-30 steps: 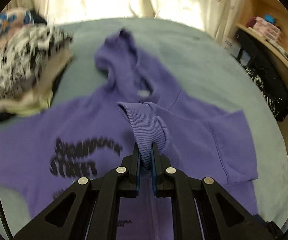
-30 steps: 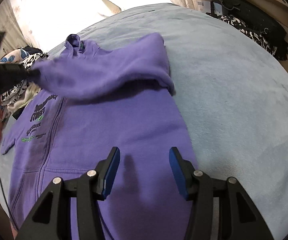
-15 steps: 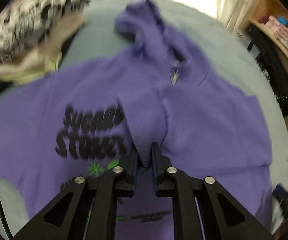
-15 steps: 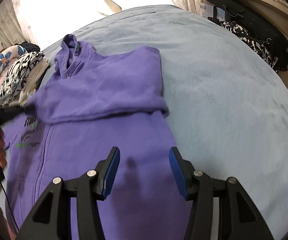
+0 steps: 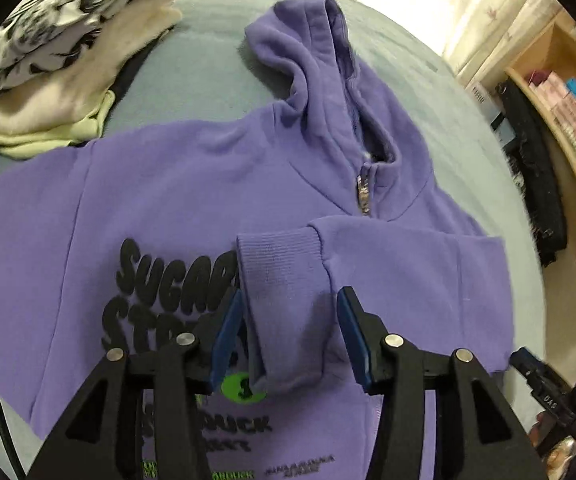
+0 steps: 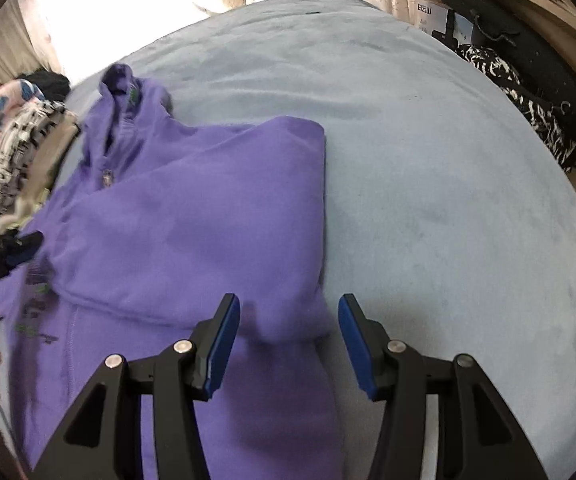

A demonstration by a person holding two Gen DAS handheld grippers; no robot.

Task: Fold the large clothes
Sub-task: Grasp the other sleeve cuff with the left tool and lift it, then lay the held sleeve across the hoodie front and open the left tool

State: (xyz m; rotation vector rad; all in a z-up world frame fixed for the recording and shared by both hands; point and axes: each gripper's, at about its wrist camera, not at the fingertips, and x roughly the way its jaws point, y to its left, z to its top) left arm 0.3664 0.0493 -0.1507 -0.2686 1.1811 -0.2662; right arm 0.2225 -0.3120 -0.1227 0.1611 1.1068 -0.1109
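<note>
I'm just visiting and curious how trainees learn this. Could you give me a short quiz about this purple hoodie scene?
1. True or false: the left gripper is clamped on the sleeve cuff.
2. The sleeve lies across the hoodie's: A) hood B) chest C) hem
3. What sits beside the hood?

Key: 1 false, its jaws are open; 2 B; 3 a pile of folded clothes.

We see two wrist fisheyes, both angled down & close over a purple hoodie (image 5: pixel 191 184) (image 6: pixel 191 240) on a bed (image 6: pixel 428 160) (shared area). Left cam faces its chest, right cam its side.
</note>
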